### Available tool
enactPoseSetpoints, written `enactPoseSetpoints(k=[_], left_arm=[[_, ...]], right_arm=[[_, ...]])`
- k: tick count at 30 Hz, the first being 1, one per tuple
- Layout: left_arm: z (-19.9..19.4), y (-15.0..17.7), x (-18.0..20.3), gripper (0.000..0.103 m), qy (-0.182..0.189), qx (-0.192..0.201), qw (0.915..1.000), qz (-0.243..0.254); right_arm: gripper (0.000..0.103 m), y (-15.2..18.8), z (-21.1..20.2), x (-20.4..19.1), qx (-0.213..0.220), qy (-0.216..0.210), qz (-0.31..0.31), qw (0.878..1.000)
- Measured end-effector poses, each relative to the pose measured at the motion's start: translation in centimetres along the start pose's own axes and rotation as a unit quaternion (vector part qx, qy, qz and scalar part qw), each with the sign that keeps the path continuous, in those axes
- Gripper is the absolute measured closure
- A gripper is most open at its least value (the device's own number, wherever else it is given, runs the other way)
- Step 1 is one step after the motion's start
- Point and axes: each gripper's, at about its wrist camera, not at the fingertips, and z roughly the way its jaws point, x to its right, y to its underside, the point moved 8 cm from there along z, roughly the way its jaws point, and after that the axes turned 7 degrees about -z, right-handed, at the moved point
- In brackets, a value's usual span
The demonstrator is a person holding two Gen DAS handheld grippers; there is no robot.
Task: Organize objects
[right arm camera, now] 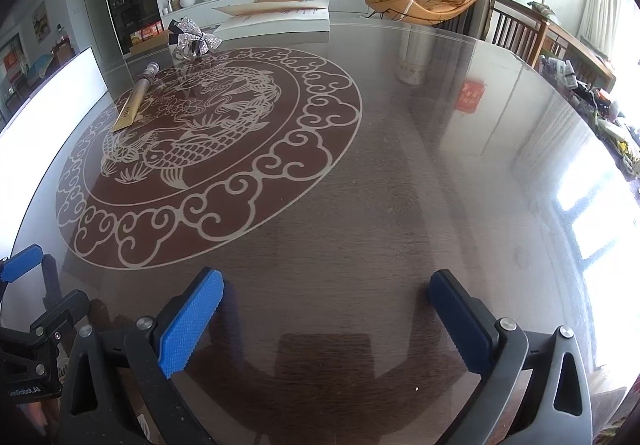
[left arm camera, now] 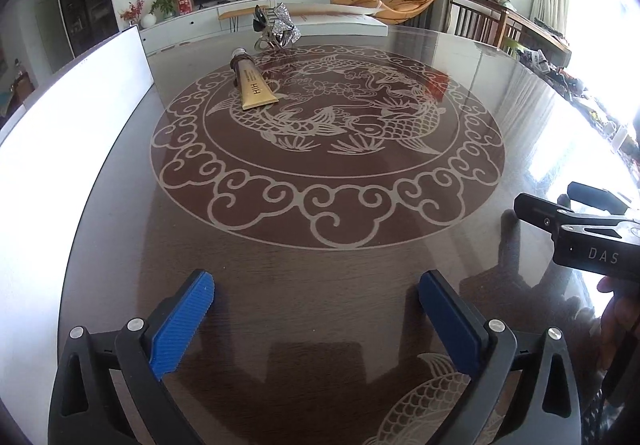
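Observation:
A gold tube [left arm camera: 253, 87] with a silver cap lies on the dark glass table [left arm camera: 320, 237], on the far left part of the fish medallion; it also shows in the right wrist view [right arm camera: 134, 103]. Behind it stands a silver sequin bow hair clip [left arm camera: 280, 27], also in the right wrist view [right arm camera: 192, 37]. My left gripper [left arm camera: 316, 293] is open and empty over the near table edge, far from both. My right gripper [right arm camera: 326, 297] is open and empty, to the right of the left one.
A white box [left arm camera: 68, 117] stands along the table's left edge, also in the right wrist view [right arm camera: 44, 109]. A flat white package [right arm camera: 276, 19] lies at the far edge. Wooden chairs [right arm camera: 516, 29] and clutter sit at the right. The right gripper's body [left arm camera: 580, 237] shows at the left view's right.

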Motion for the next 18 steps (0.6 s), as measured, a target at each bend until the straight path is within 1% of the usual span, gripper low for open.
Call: enactPoseSetpoints(k=[18], left_arm=[[0.05, 0.03, -0.09, 0.0, -0.001, 0.001, 1.0, -0.001]], right_arm=[[0.0, -0.01, 0.02, -0.02, 0.0, 0.0, 0.001, 1.0]])
